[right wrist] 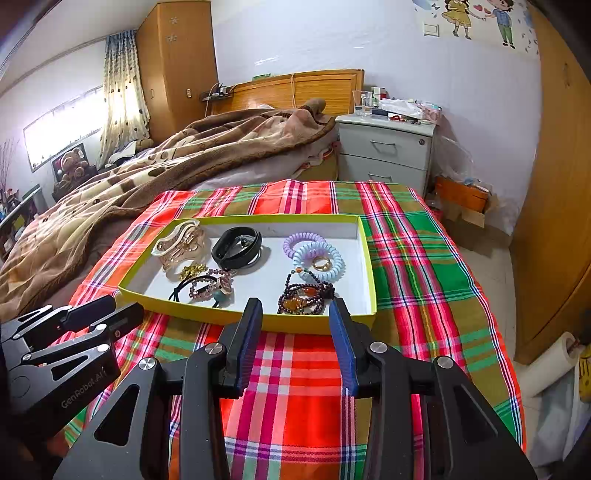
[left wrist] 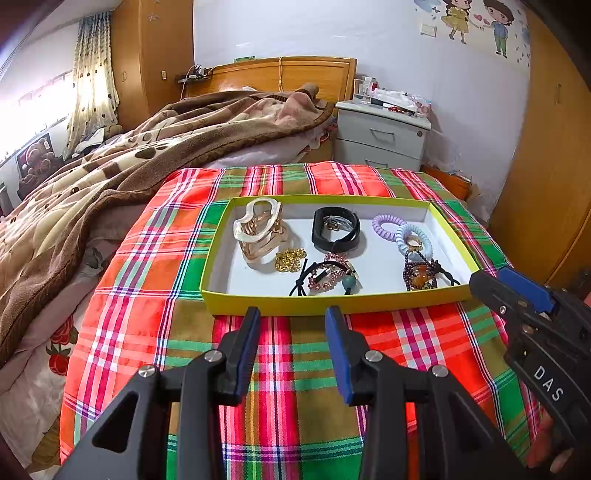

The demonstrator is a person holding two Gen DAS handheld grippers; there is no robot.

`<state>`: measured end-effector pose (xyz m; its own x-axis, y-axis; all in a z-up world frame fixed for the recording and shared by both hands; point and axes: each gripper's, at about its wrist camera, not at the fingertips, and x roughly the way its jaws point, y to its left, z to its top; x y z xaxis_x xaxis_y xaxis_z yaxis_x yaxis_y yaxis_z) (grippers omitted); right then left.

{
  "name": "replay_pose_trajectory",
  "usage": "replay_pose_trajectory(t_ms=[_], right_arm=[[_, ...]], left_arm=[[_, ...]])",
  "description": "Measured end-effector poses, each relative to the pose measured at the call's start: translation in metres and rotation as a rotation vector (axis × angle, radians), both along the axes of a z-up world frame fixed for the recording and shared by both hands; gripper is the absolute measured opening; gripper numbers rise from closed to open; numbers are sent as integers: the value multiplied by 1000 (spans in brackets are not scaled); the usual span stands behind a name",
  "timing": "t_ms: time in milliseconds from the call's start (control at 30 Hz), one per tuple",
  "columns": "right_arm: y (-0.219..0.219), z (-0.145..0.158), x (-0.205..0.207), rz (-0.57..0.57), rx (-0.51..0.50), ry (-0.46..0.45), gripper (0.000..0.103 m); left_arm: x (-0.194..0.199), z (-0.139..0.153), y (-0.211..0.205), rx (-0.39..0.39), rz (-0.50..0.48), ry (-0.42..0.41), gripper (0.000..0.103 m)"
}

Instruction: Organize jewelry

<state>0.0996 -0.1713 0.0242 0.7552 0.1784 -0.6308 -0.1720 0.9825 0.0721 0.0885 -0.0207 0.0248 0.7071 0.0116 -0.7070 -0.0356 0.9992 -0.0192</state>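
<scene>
On plaid cloth [left wrist: 147,295], yellow-rimmed tray [left wrist: 332,302] of bracelets, hair ties; both grippers' fingers apart, empty.

A bedroom in a home. Beyond the hand-held gripper lies a bed [left wrist: 110,177] with a wooden headboard [left wrist: 280,75] and a rumpled brown blanket [right wrist: 177,162]. A grey nightstand [right wrist: 388,151] stands beside it, wardrobes [right wrist: 177,62] line the walls, a curtain [left wrist: 92,74] hangs at the window, and a cartoon sticker [left wrist: 476,22] decorates the wall.
</scene>
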Motion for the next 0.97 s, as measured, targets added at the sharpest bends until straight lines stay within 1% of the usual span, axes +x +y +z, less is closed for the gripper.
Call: replay_pose_trajectory(t_ms=[733,967], right_arm=[[0,0,0,-1,-1,0,39],[-1,0,0,-3,0,0,39]], left_arm=[[1,-1,-1,11,2,0,38],[1,-1,-2,25,9,-2,38]])
